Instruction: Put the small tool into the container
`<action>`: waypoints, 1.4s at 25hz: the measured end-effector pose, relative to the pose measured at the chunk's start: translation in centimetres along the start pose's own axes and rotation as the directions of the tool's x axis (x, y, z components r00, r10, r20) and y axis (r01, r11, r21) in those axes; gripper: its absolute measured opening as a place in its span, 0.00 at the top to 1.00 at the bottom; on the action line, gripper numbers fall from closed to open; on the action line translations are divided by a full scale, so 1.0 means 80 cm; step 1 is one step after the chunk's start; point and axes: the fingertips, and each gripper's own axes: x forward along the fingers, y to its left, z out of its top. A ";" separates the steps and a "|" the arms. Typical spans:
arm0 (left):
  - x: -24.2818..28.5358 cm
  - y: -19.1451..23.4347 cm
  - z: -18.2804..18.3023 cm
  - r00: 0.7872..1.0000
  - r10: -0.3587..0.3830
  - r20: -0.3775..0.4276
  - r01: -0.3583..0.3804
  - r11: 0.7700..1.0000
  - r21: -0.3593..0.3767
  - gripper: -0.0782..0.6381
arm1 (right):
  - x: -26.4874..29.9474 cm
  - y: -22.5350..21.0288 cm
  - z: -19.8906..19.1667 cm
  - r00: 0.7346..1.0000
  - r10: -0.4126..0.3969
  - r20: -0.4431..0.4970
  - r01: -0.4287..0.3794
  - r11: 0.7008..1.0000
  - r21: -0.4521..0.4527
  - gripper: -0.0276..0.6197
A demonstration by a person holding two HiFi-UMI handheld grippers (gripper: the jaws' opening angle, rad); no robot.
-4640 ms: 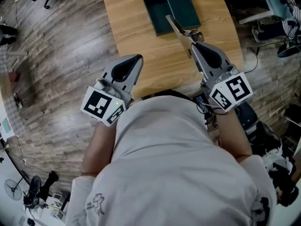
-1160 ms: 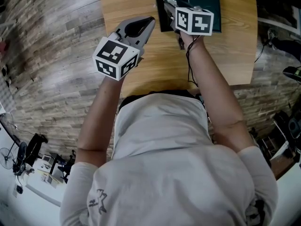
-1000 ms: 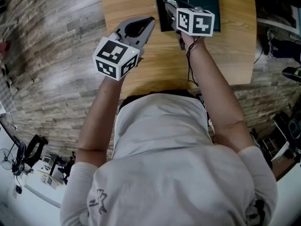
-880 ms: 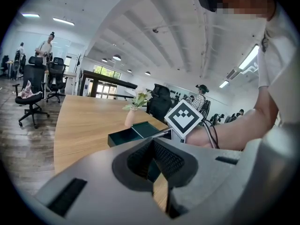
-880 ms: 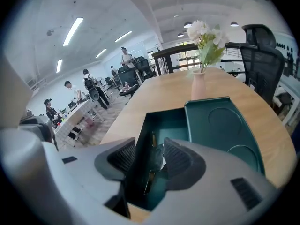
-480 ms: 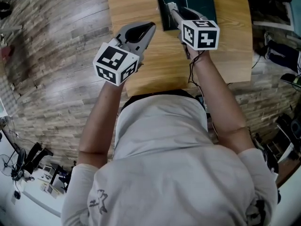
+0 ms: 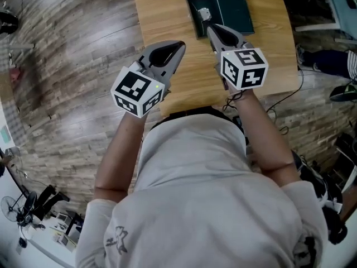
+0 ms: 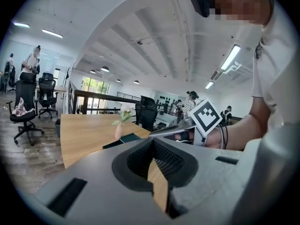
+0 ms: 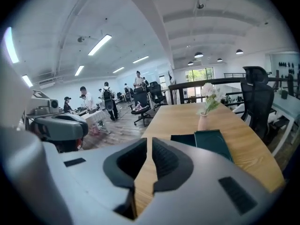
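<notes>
worktop [image 7: 162,15]: pale wood grain | container [image 7: 234,10] on it: dark green | small tool [image 7: 204,14] (inside): silvery | floor [image 7: 72,66]: grey-brown planks

— Cannot make out the shape of the small tool [image 7: 204,14] in the container [image 7: 192,4]: just a pale speck from the head view.
— Same. Losing the table's [image 7: 162,10] far end past the top edge, and part of the container behind the left gripper [image 8: 152,144] in its view.

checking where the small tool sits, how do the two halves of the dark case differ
Shade: the left half is near black, the right half dark green. Contents: the left half holds the small silver tool, the right half nothing. Both are rectangular and lie side by side.
</notes>
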 end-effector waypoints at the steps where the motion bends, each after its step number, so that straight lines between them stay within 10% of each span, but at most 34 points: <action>1: -0.009 -0.006 0.003 1.000 -0.005 0.007 0.005 1.000 0.002 0.88 | -0.012 0.012 0.004 1.000 0.004 0.017 -0.003 1.000 -0.020 0.90; 14: -0.109 -0.082 0.027 0.993 -0.080 0.084 0.075 0.995 0.059 0.88 | -0.137 0.127 0.020 0.984 0.111 0.141 -0.087 0.982 -0.167 0.95; 35: -0.156 -0.142 0.048 0.985 -0.057 0.162 0.047 0.997 0.065 0.88 | -0.258 0.142 0.040 0.958 0.196 0.211 -0.142 0.960 -0.243 0.95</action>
